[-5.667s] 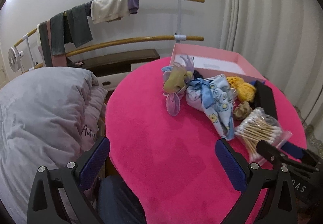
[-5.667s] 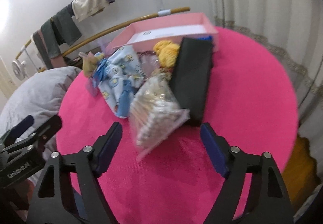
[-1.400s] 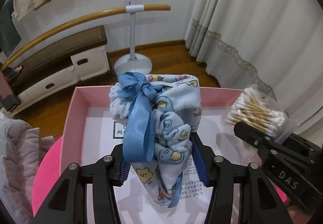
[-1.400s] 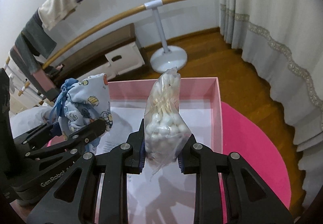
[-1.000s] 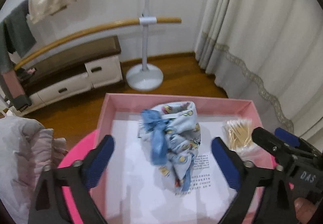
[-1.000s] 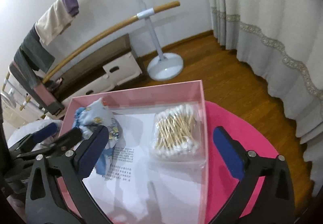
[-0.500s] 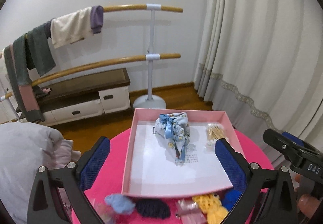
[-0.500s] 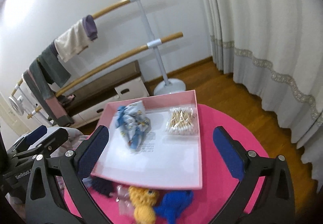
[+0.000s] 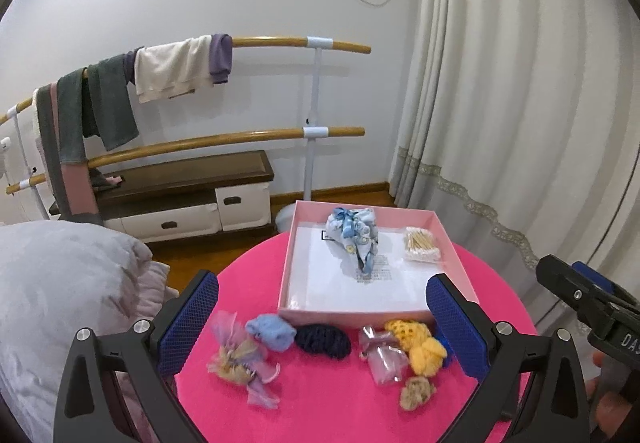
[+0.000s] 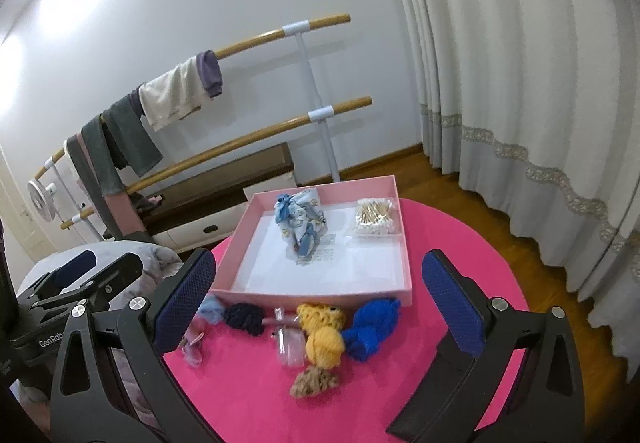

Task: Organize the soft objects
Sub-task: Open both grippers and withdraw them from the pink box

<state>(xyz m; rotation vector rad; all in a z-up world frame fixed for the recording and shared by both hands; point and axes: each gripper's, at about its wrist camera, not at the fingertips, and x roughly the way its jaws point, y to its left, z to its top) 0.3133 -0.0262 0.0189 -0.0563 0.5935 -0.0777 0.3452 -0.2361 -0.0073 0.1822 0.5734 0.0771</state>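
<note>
A pink box point(image 9: 285, 275) point(image 10: 234, 251) stands at the far side of the round pink table point(image 9: 320, 403). Inside it lie a blue patterned cloth bundle point(image 9: 354, 233) point(image 10: 300, 221) and a bag of cotton swabs point(image 9: 420, 245) point(image 10: 374, 221). In front of the box lie several soft items: a light blue puff point(image 9: 271, 331), a dark navy one point(image 9: 324, 340) point(image 10: 245, 317), a yellow one point(image 9: 418, 343) point(image 10: 322, 333), a bright blue one point(image 10: 372, 327), a tan one point(image 9: 417, 394) point(image 10: 314, 382), a clear wrapper point(image 9: 382, 357) and a lilac pouch point(image 9: 240, 359). My left gripper point(image 9: 322, 323) and right gripper point(image 10: 318, 319) hang open and empty above them.
A grey padded quilt point(image 9: 56, 299) lies left of the table. Behind stand wooden rails with hung clothes point(image 9: 172, 69), a low dark bench with drawers point(image 9: 180, 199) and cream curtains point(image 9: 520, 103) on the right. The right gripper's body point(image 9: 588, 307) shows at the left wrist view's right edge.
Both grippers let go of the cloth bundle and the swab bag inside the box, opened wide, and drew back and up over the table's near side.
</note>
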